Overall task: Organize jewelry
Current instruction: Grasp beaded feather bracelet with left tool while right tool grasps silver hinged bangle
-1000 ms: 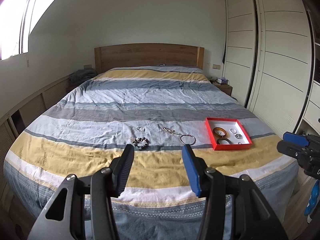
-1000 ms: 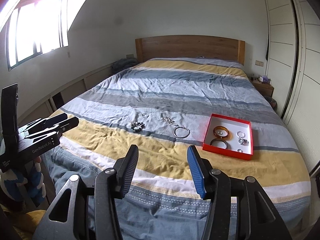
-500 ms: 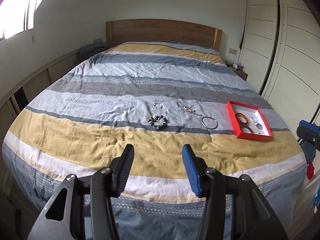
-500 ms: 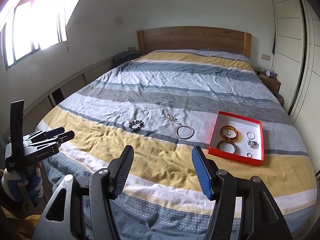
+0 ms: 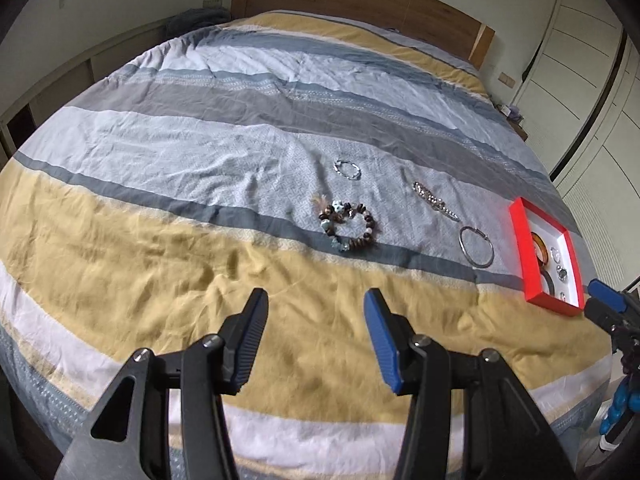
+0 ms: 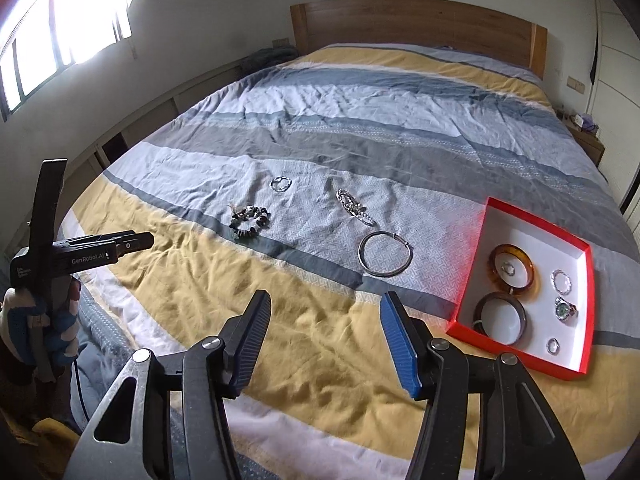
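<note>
Right wrist view shows a wide bed [image 6: 400,128] with a striped cover, its wooden headboard [image 6: 420,24] at the far end. Near the bed's right edge, toward the foot, lies a red box [image 6: 480,248] with white inside; it holds two brown bangles and some small rings. To the left of the box, on the grey stripe, lie a silver bangle [image 6: 385,259], then a chain bracelet [image 6: 354,206], a beaded bracelet [image 6: 250,222] and, farther up the bed, a small silver ring bracelet [image 6: 280,183]. All four are apart from each other.

Above the yellow stripe near the foot edge, the right gripper [image 6: 324,310] is closing a little, with nothing between its jaws. The left gripper [image 5: 316,308] is spread apart and empty too.
</note>
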